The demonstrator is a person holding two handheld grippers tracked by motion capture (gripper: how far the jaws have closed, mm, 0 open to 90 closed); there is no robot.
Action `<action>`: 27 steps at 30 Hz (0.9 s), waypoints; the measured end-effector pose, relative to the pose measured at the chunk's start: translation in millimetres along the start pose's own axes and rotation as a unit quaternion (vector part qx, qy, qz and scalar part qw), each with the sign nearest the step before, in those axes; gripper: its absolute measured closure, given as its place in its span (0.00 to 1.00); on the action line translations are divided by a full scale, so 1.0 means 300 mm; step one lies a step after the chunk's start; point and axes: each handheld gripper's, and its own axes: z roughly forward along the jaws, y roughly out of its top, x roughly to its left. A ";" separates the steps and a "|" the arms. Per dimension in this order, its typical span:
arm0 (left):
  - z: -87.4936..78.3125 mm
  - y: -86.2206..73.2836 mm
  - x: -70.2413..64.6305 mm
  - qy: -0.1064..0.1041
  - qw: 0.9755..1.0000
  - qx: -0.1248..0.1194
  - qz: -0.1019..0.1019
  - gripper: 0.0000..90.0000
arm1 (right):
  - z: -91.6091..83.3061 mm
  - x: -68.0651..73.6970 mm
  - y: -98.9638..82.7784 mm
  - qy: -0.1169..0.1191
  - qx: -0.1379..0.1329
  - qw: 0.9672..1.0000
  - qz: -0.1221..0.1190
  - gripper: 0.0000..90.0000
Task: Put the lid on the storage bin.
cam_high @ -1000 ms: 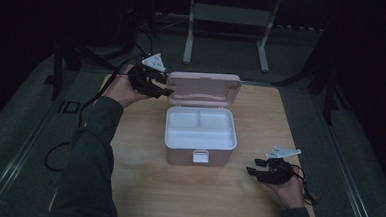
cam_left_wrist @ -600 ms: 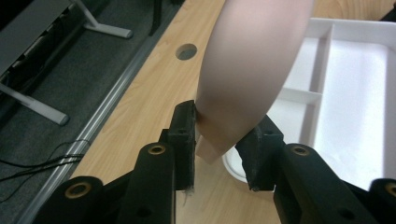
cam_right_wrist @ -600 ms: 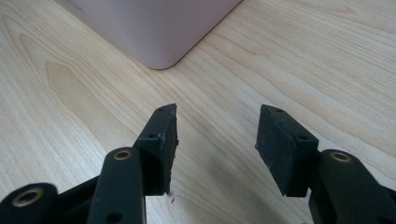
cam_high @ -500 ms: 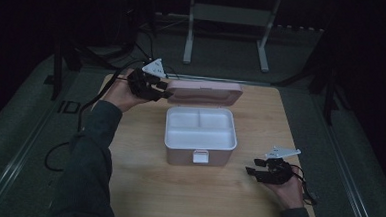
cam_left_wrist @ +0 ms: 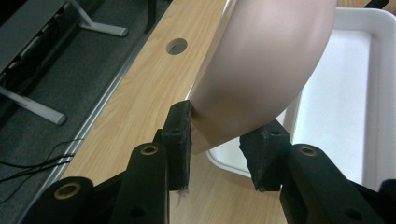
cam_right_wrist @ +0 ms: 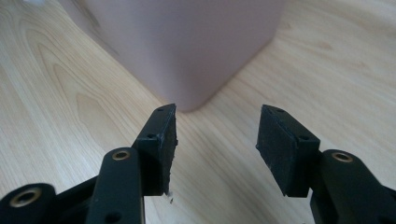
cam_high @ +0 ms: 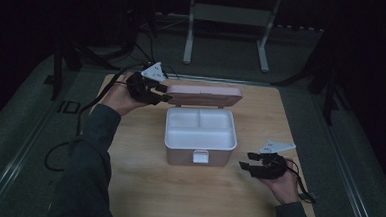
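Gripping pink lid, left tool, unlabelled box

no readable text, labels, brands, numbers or signs anywhere

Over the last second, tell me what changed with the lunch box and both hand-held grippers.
The left hand-held gripper, holding the pink lid by its left corner, swung it forward and down from upright toward closing. The white-lined box stayed put, and the right hand-held gripper stayed open, resting on the table.
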 end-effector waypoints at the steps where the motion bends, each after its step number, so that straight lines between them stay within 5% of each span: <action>1: 0.000 0.000 0.000 0.000 1.000 0.000 0.000 0.71 | 0.001 0.004 0.010 0.004 -0.002 1.000 -0.003 0.52; 17: -0.001 -0.009 -0.006 -0.002 1.000 -0.004 -0.003 0.70 | 0.052 0.053 0.110 0.032 -0.022 0.999 -0.036 0.55; 27: -0.004 -0.012 -0.021 -0.002 1.000 0.001 0.004 0.69 | 0.060 0.072 0.111 0.020 -0.010 0.999 -0.049 0.56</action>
